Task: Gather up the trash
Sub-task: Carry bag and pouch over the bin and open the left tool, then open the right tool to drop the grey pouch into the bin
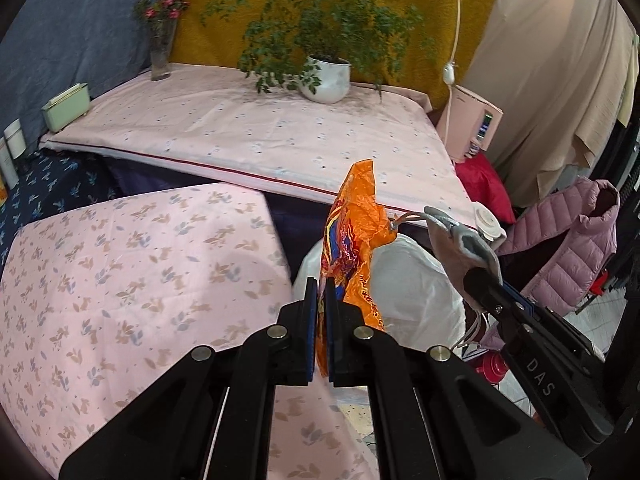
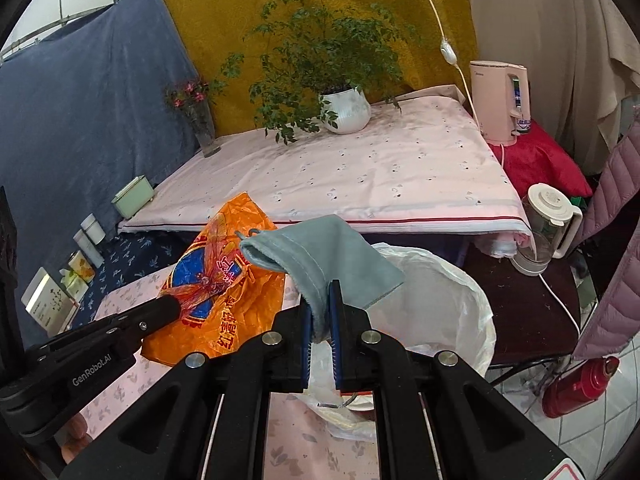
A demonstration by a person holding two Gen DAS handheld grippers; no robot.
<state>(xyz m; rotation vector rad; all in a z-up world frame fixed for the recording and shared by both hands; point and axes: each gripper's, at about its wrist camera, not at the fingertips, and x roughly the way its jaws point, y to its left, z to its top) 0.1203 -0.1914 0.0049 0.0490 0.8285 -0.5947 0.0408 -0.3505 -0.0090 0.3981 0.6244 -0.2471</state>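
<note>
**Both grippers holding trash above the lined bin**

I am holding the left gripper [image 1: 320,292] clamped on an orange plastic wrapper [image 1: 354,232]; its jaws are pressing the wrapper's lower part while the rest is standing up at the centre of the left wrist frame. I am holding the right gripper [image 2: 320,304] clamped on a grey-blue cloth pouch [image 2: 324,260], which is draping over the fingertips at the centre of the right wrist frame. In that view the wrapper is sitting just left of the pouch, touching it. The white-lined bin [image 2: 448,304] is lying behind and below both items, right of centre. A potted plant [image 2: 346,110] is standing on the pink-covered table [image 2: 360,176] in the upper middle.
</note>
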